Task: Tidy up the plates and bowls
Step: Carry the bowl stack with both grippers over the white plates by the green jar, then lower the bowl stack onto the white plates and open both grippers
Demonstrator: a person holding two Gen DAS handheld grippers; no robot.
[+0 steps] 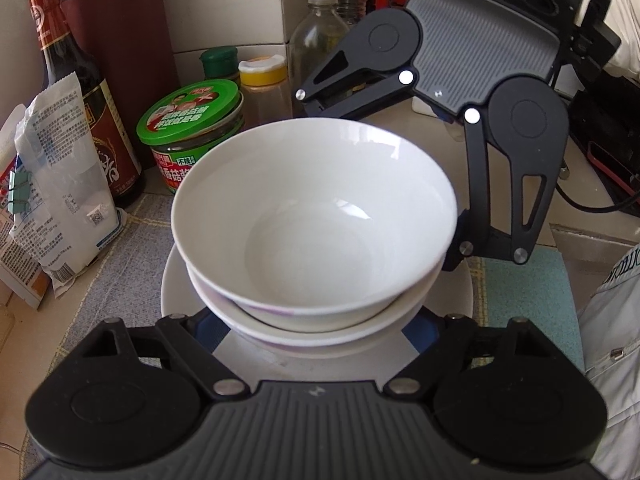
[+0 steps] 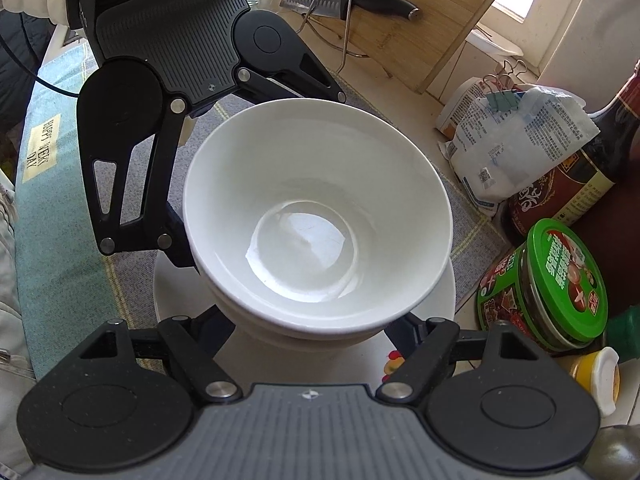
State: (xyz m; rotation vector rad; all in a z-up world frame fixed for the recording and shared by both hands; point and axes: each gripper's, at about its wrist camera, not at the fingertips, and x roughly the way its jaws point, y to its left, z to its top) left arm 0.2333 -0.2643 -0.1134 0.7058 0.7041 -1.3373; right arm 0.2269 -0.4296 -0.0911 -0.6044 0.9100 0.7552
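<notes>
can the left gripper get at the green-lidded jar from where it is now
Probably not directly. The left gripper straddles the stacked bowls on the plate, and the green-lidded jar stands beyond them. It would likely have to lift clear of the stack first.

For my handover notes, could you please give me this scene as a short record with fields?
stack: top bowl nested in a lower bowl, both on a plate
surface: checked mat
left gripper: jaws either side of the lower bowl; contact hidden
right gripper: jaws either side of the stack from the opposite side; contact hidden
nearby: green-lidded jar, sauce bottle, knife
</notes>
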